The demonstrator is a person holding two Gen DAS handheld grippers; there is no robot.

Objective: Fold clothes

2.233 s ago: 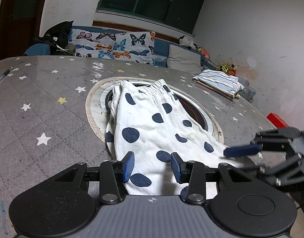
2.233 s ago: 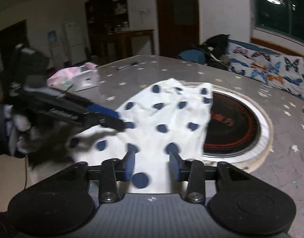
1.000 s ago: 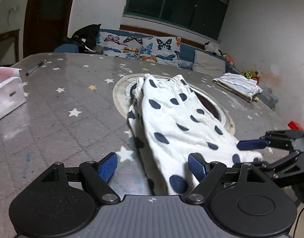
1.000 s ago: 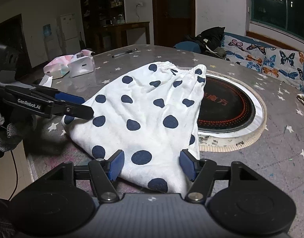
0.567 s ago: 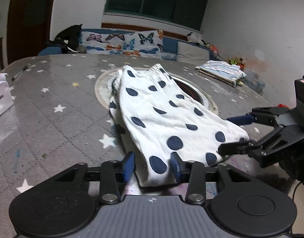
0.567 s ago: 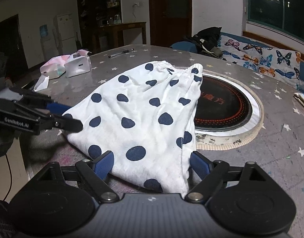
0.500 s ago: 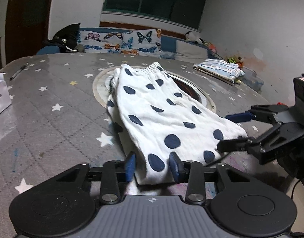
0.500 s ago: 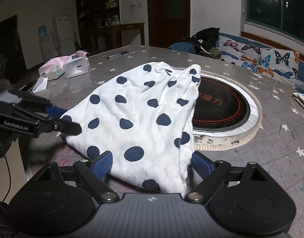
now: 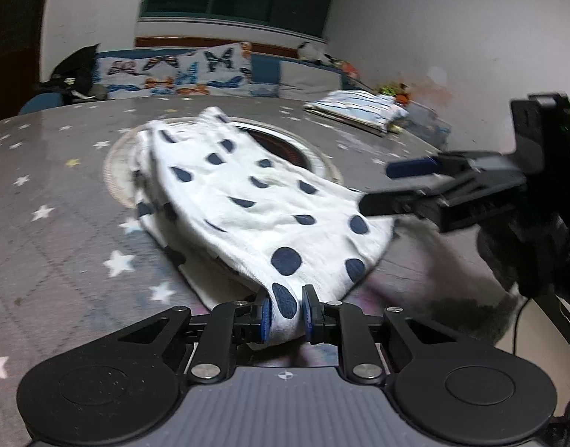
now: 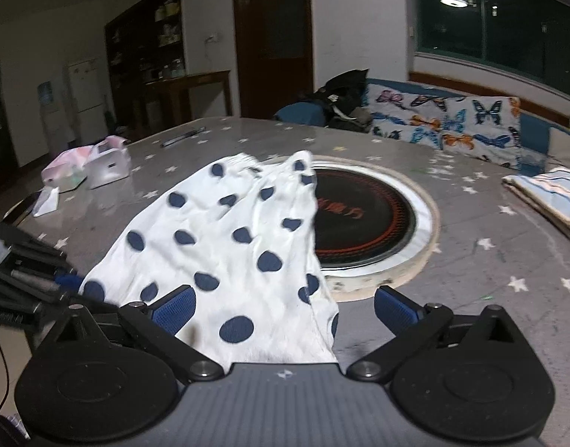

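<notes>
White garment (image 9: 262, 205) with dark blue dots, spread on grey star-patterned table (image 9: 61, 231), far elasticated end overlapping rim of round inset hob (image 10: 363, 216), near end at table edge. Left gripper (image 9: 285, 311) closed tight on near corner of garment, a bunch of dotted fabric pinched between blue pads (image 9: 265, 314); cloth around the pinch raised off the table, a lower layer showing beneath. Right gripper (image 10: 285, 307) spread wide, blue pads (image 10: 173, 307) well apart, holding nothing; near hem of garment lying between and below the fingers, contact not discernible. Same right gripper seen from the left wrist view (image 9: 400, 186) at the right, fingers parted, tips close to the garment's right edge. Left gripper seen from the right wrist view (image 10: 43, 283) at lower left, at the garment's left corner, grip there hidden. Striped folded cloth (image 10: 553, 197) at the far right part of the table, well apart from the garment. White box (image 10: 110, 165) with pink bag (image 10: 65, 169) beside it at the far left of the table; pen (image 10: 182, 138) further back. Butterfly-print sofa (image 10: 448, 126) behind the table, dark bag (image 10: 344, 100) at its end. Left wrist view motion-blurred.
</notes>
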